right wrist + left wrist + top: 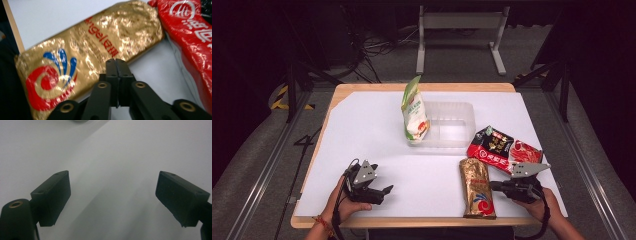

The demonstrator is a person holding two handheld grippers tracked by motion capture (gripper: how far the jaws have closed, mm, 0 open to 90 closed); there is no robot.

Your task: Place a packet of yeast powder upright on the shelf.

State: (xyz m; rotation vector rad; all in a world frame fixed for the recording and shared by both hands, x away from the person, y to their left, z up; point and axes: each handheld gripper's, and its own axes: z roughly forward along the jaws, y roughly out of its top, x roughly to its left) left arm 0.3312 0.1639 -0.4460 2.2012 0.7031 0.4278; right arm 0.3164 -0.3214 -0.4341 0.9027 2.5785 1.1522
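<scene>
The gold foil packet (pixel 477 188) with a red and blue swirl lies flat just beside the right gripper (pixel 495 186), whose jaws are pressed together on nothing, tips at its edge. The left gripper (pixel 112 195) rests with jaws spread wide over the white table sheet (pixel 377 130).

Lab/studio: dark room w/ floor cables (pixel 372 47), metal frame (pixel 460 37), white-covered table (pixel 372 130).

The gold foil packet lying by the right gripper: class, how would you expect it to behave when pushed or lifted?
The gold foil packet looks crinkled and glossy, so it probably slides easily on the white sheet and may slip between pads. It lies flat and blocky, so it is unlikely to roll or tip. Its firm brick shape suggests it is fairly stiff, perhaps dense for its size.
</scene>
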